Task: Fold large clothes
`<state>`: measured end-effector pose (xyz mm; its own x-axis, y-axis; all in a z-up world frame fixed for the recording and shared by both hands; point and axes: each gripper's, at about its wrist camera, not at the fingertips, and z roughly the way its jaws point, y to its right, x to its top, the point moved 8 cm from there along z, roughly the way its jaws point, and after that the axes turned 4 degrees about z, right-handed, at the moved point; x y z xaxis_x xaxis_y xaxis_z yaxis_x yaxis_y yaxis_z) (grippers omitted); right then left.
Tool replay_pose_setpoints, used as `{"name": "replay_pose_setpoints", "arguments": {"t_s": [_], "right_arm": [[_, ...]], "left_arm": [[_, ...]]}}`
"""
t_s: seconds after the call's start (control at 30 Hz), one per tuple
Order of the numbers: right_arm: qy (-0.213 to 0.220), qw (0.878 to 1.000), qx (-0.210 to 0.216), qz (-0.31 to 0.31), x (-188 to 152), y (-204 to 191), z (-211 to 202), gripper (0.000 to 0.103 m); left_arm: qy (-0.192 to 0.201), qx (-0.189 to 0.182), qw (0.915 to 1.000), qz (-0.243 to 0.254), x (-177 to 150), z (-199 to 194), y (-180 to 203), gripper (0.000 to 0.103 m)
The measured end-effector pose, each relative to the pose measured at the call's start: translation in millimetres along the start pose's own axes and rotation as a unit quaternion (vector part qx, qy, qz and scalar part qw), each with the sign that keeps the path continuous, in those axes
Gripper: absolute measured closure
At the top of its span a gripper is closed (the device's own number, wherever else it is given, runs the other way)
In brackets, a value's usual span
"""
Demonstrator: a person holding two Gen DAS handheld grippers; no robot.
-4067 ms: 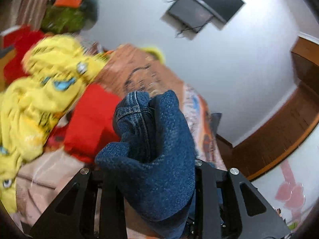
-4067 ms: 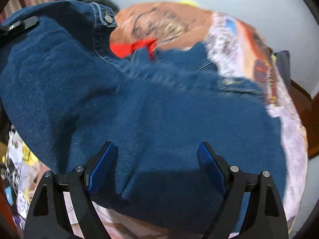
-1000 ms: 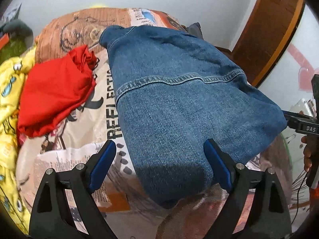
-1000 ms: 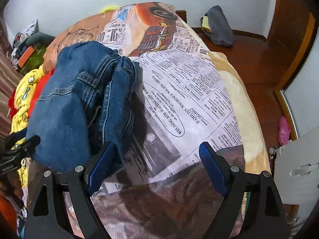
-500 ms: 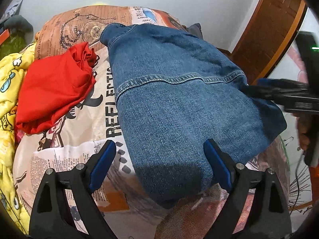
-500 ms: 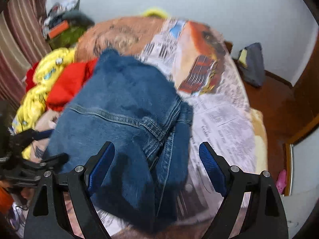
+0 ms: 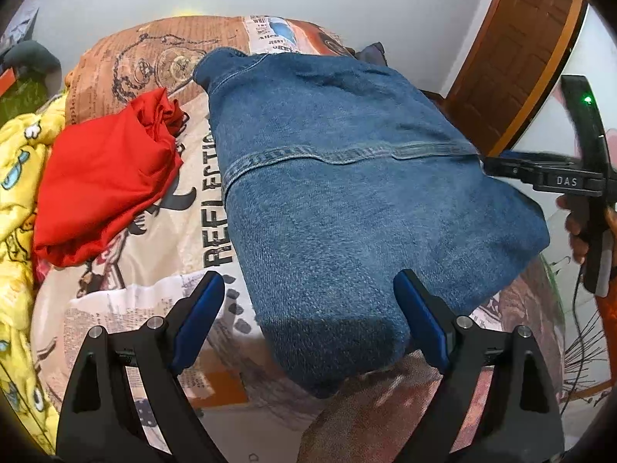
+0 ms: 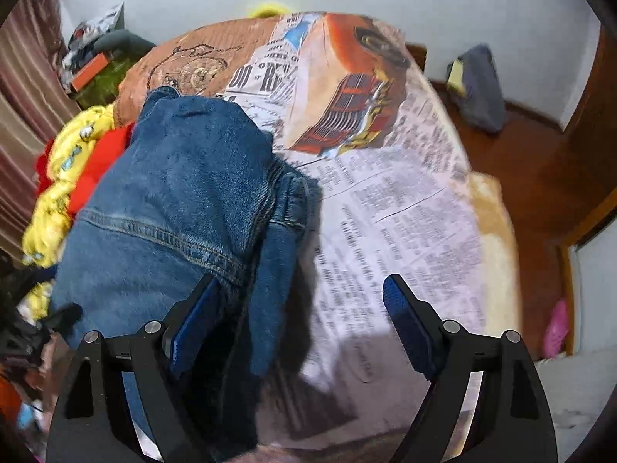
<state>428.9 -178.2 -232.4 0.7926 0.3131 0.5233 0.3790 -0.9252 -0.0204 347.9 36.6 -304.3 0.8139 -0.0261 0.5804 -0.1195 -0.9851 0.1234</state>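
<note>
On the bed (image 7: 154, 231), spread with a newspaper-print cover, lies the denim jacket (image 7: 347, 193), folded into a thick rectangle with a stitched seam running across its back. From the right wrist view its layered edge (image 8: 285, 223) shows stacked folds along the 3 o'clock side. The left claw (image 7: 308, 320) is spread wide, its blue pads either side of the jacket's near end and gripping nothing. The right claw (image 8: 293, 332) is likewise spread, its left pad at the jacket's folded edge, the other pad over bare cover. At 9 o'clock of the jacket, just beside it, sits a crumpled red garment (image 7: 104, 177), and beyond that a yellow cartoon-print blanket (image 7: 19, 177). A grey bag (image 8: 478, 88) rests on the wooden floor (image 8: 540, 177) at 2 o'clock.
</note>
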Motion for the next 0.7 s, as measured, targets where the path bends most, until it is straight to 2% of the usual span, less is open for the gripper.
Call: {"name": "replay_pose_setpoints", "arguments": {"t_s": [0.03, 0.07, 0.1, 0.23, 0.4, 0.5, 0.6, 0.67, 0.7], "right_arm": [[0.011, 0.998, -0.068, -0.016, 2, 12, -2, 0.021], [0.016, 0.994, -0.103, -0.026, 2, 22, -3, 0.021], [0.015, 0.993, -0.113, -0.027, 0, 29, -6, 0.021], [0.006, 0.999, -0.048, 0.024, -10, 43, -22, 0.021], [0.027, 0.999, 0.010, 0.045, -2, 26, -42, 0.020], [0.035, 0.997, 0.045, 0.044, 5, 5, -45, 0.019], [0.025, 0.994, 0.093, 0.046, 9, -16, -37, 0.019], [0.009, 0.991, 0.127, 0.050, 9, -30, -25, 0.019], [0.002, 0.989, 0.137, 0.053, 9, -35, -19, 0.019]], "left_arm": [[0.002, 0.000, 1.0000, 0.001, 0, -2, -1, 0.013], [0.000, -0.004, 1.0000, 0.000, 0, -3, -2, 0.013], [-0.004, -0.010, 0.9999, -0.003, 0, -4, -3, 0.013], [-0.010, -0.023, 0.9995, -0.020, 6, -13, -10, 0.013], [0.021, 0.036, 0.9991, -0.007, 25, -29, -27, 0.013], [0.026, 0.046, 0.9985, -0.015, 37, -34, -40, 0.013], [0.017, 0.026, 0.9990, -0.032, 47, -29, -51, 0.013], [0.000, -0.004, 0.9985, -0.055, 51, -18, -57, 0.013], [-0.014, -0.031, 0.9969, -0.071, 52, -11, -58, 0.013]]}}
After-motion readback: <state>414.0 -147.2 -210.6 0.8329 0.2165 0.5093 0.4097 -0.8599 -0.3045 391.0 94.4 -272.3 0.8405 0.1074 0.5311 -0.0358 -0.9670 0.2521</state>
